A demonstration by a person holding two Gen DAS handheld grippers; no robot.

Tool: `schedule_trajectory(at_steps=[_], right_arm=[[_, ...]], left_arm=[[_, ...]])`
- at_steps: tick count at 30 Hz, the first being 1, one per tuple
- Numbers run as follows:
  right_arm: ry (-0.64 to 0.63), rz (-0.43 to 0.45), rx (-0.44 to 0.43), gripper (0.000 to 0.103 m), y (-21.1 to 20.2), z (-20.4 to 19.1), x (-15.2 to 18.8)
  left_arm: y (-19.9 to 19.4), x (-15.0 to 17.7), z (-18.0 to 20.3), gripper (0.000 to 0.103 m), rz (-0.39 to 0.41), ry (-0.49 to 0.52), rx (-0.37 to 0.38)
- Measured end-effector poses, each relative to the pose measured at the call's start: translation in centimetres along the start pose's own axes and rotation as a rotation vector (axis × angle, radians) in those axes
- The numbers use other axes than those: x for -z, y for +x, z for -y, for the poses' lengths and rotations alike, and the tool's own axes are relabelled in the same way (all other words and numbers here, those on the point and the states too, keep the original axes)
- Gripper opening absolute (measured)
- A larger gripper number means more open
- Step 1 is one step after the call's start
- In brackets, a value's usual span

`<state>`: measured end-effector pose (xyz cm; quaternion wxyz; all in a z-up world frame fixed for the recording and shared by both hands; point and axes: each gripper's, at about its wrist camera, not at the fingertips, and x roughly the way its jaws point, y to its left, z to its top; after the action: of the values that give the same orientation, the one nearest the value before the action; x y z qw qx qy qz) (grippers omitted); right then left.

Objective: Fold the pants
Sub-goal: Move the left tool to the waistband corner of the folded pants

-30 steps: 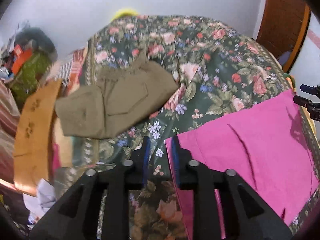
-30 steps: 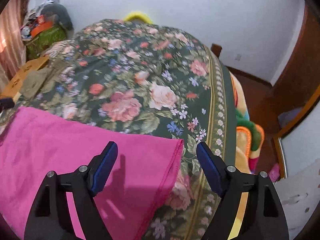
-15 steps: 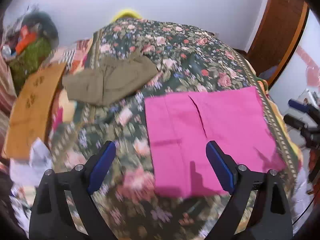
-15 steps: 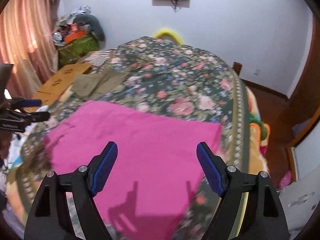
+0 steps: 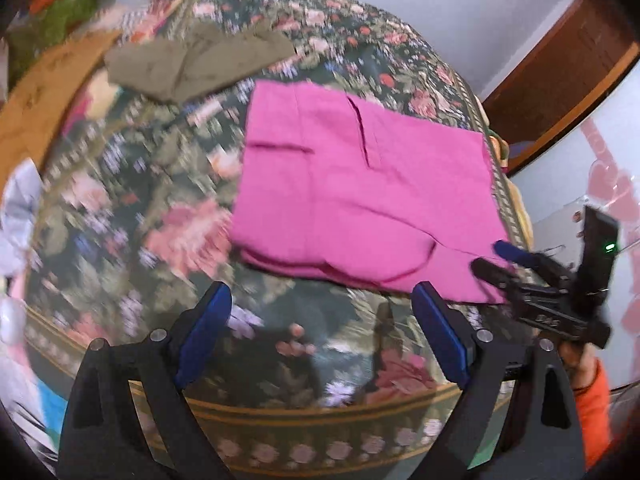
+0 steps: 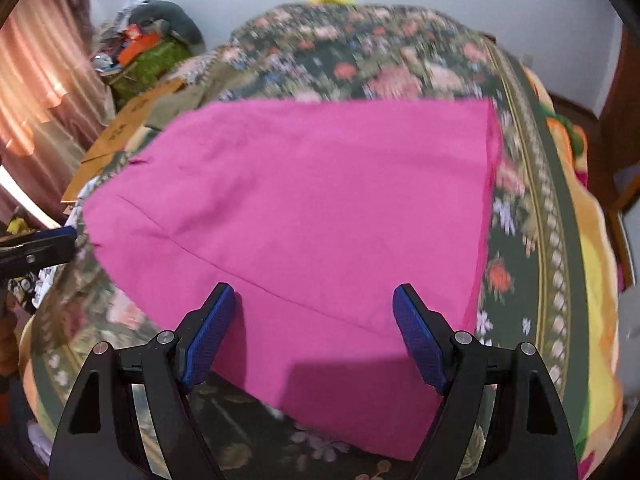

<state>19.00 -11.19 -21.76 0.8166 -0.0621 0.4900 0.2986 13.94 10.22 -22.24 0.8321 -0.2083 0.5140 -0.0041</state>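
One pink pants, one olive garment, two claws

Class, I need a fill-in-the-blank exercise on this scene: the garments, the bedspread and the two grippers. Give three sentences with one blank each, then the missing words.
1. The folded pants lying on the floral bedspread are ____ in colour.
2. Both the left gripper and the right gripper have their jaws ____, holding nothing.
3. Beyond the pink pants lies a second garment, coloured ____.

Missing words: pink; open; olive
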Motion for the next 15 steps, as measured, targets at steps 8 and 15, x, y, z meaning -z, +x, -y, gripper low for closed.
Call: schedule_trajectory(at_steps=[8, 15], right_arm=[[-0.061, 0.006, 0.02, 0.08, -0.2, -0.3, 0.9], [-0.057, 0.01, -0.002, 0.081, 0.0, -0.1, 1.0]], left_arm=[[1.5, -1.3, -1.8, 0.093, -0.029, -0.173, 0.173], [2.4, -3.5, -2.7, 0.059, -0.011, -0.228, 0.135]])
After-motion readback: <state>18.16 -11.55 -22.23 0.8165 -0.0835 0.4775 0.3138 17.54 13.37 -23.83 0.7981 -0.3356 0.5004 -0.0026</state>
